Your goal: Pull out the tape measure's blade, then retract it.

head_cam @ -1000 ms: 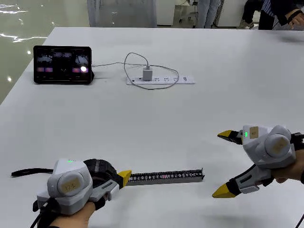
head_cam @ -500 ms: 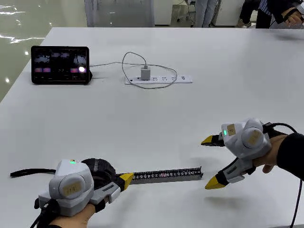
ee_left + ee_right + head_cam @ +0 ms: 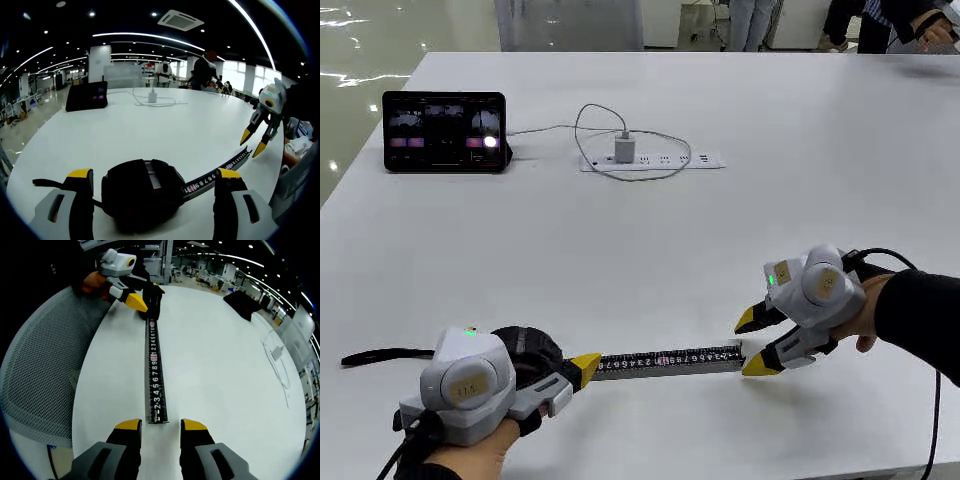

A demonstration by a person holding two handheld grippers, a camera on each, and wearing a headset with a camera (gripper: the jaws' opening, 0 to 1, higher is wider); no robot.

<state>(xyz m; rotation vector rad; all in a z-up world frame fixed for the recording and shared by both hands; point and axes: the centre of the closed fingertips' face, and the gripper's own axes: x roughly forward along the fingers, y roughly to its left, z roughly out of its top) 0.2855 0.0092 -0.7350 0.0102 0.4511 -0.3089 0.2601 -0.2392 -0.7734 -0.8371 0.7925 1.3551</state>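
Tape measure case point(image 3: 532, 352): black, lying on the white desk point(image 3: 720, 230) at the near edge, between the jaws of your left gripper point(image 3: 154, 175).
Left jaws: spread wide, one on each side of the case. In the left gripper view a strip of desk shows between the case and one jaw, so I cannot tell whether you are actually pressing on it.
Blade point(image 3: 665, 358): drawn out of the case and lying flat on the desk, running straight toward your right gripper point(image 3: 752, 344). Numbers face up.
Blade end: in the right gripper view it sits between the two yellow tips.
Right jaws: apart, one tip on either side of the blade's end, not closed on it.
Strap point(image 3: 382, 355): black, trailing on the desk away from the case on the side opposite the blade.
Far side of desk: tablet point(image 3: 445, 130) with lit screen, standing. Power strip point(image 3: 655, 160) beside it with a white charger point(image 3: 624, 150) plugged in and a looped cable.
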